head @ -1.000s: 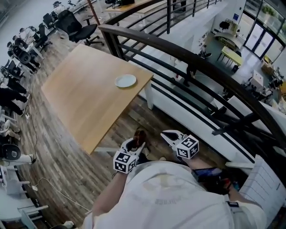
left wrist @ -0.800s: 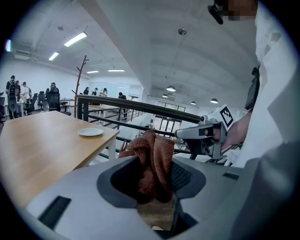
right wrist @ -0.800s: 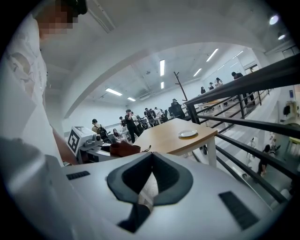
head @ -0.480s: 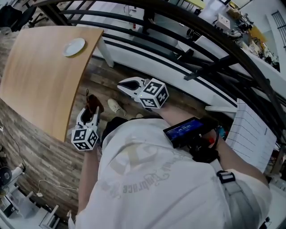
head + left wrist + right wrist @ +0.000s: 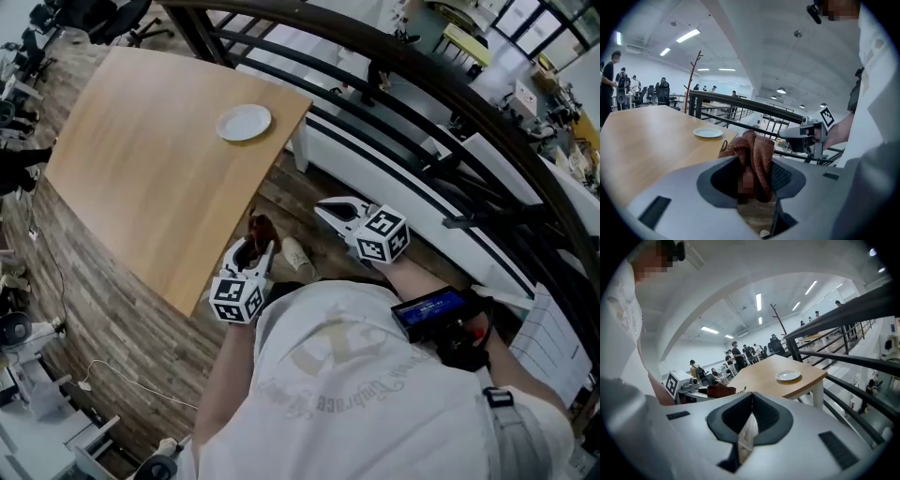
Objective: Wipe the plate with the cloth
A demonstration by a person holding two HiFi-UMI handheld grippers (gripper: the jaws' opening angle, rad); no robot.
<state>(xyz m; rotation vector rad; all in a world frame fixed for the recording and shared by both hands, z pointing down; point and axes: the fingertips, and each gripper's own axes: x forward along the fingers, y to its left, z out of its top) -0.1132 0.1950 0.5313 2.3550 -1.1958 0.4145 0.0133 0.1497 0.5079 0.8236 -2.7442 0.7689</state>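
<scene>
A white plate (image 5: 244, 122) sits near the far corner of the wooden table (image 5: 141, 169), empty and well away from both grippers. My left gripper (image 5: 253, 246) is held off the table's near edge, shut on a rust-brown cloth (image 5: 260, 228). In the left gripper view the bunched cloth (image 5: 753, 152) fills my left gripper (image 5: 750, 174), with the plate (image 5: 708, 133) beyond it. My right gripper (image 5: 328, 210) hovers over the floor to the right, shut and empty. The right gripper view shows my right gripper (image 5: 751, 401) closed, the plate (image 5: 788, 376) ahead and the cloth (image 5: 719, 390) at left.
A dark metal railing (image 5: 422, 103) curves past the table's far side. Wood-plank floor (image 5: 103, 309) lies below the grippers. Office chairs and several people (image 5: 628, 89) are at the far left. The person carries a phone (image 5: 431, 307) at the waist.
The head view has swung about, so the table and plate shift in frame. Both grippers stay close to the body; the left one keeps hold of the cloth.
</scene>
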